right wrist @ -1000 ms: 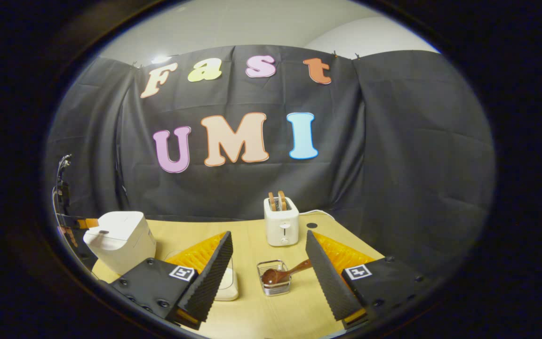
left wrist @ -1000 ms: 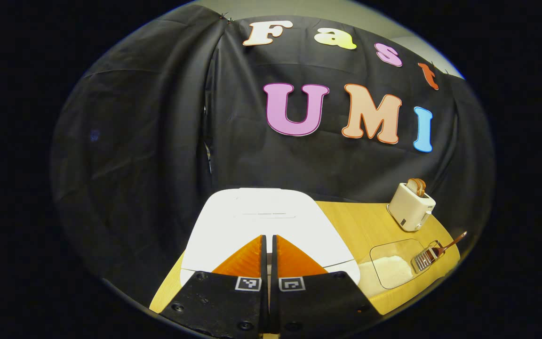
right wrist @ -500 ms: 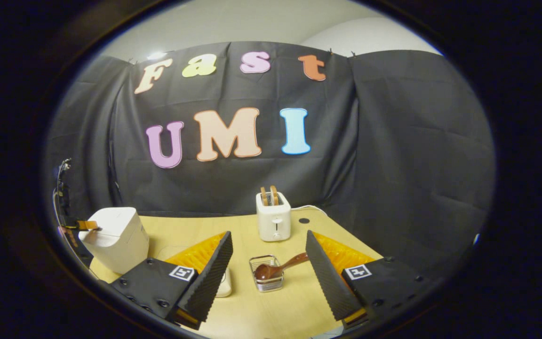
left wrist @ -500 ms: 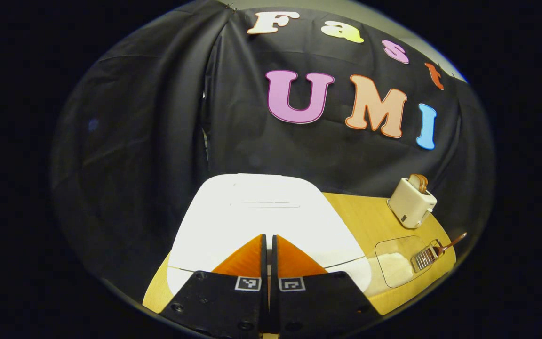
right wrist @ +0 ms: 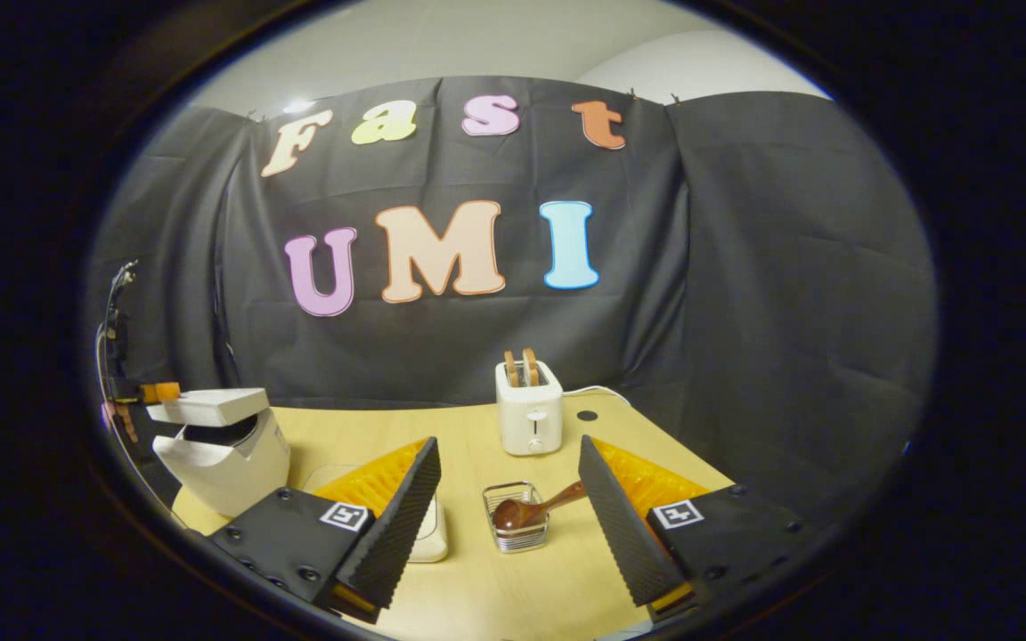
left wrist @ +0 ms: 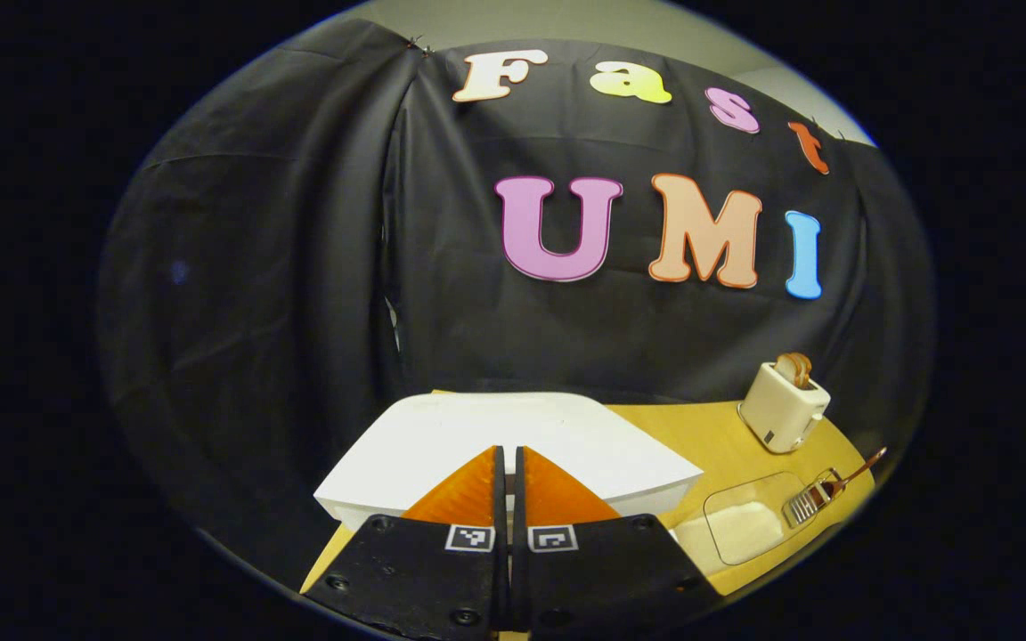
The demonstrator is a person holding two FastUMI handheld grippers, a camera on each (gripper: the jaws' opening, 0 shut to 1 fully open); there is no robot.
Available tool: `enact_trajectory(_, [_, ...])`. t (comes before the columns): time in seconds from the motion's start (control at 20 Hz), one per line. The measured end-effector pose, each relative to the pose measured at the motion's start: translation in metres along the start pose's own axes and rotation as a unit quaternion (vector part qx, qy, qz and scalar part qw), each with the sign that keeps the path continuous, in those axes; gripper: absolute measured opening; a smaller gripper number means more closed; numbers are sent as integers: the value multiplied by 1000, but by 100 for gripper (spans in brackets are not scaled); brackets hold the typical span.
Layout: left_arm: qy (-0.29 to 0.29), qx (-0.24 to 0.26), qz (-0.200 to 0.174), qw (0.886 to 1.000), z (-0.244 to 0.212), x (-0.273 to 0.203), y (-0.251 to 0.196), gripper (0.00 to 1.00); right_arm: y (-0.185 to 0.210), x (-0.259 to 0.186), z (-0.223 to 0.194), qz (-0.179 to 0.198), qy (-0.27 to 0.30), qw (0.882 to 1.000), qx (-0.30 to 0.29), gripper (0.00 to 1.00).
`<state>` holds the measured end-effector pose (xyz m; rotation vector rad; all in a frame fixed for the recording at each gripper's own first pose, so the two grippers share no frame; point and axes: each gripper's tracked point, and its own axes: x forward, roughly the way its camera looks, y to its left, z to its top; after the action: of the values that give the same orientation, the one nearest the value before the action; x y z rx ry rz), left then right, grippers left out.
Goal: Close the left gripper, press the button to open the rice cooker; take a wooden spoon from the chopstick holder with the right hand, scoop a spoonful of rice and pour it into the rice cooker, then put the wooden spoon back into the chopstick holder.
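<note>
The wooden table (right wrist: 477, 588) spreads across the lower half of your right gripper view, and in your left gripper view it runs as a yellow band toward the lower right. At the lower left of the right gripper view sits the white rice cooker (right wrist: 232, 467), its lid (right wrist: 206, 407) lifted partway so a dark gap shows beneath it; in your left gripper view that same lid (left wrist: 513, 441) lies broad and white at lower centre. Your left gripper (left wrist: 509, 472) is clenched — the two fingers meet with only a thin seam between them — and their tips lie over the lid, though you cannot tell from here whether they touch it. Your right gripper (right wrist: 509, 485) is released, fingers spread wide at the bottom of its view with nothing between them. Behind, at centre, stands the white toaster (right wrist: 529, 418) with two slices up. A clear rice container (left wrist: 745, 525) rests at the lower right of your left gripper view, just left of the holder. The wire chopstick holder (right wrist: 517, 527) sits on the table in the gap between your right fingers, and the wooden spoon (right wrist: 531, 509) lies in it — bowl down, handle leaning up to the right.
</note>
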<state>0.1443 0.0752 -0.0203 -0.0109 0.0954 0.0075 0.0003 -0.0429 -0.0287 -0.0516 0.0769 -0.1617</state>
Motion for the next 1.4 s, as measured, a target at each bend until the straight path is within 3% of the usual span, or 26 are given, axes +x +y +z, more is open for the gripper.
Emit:
enact_trajectory(0.5, [-74, 1, 12, 997, 57, -12, -7, 0, -15, 8, -8, -8, 6, 1000, 2, 100])
enact_trajectory(0.95, [-67, -35, 26, 997, 49, -41, -4, 0, -40, 30, -45, -17, 31, 999, 10, 100])
enact_trajectory(1.25, [-58, -34, 45, 997, 33, -66, -4, 0, -61, 56, -80, -18, 58, 998, 28, 100])
enact_trajectory(1.4, [-46, -30, 44, 997, 20, -78, -12, 6, -70, 71, -100, -15, 75, 996, 40, 99])
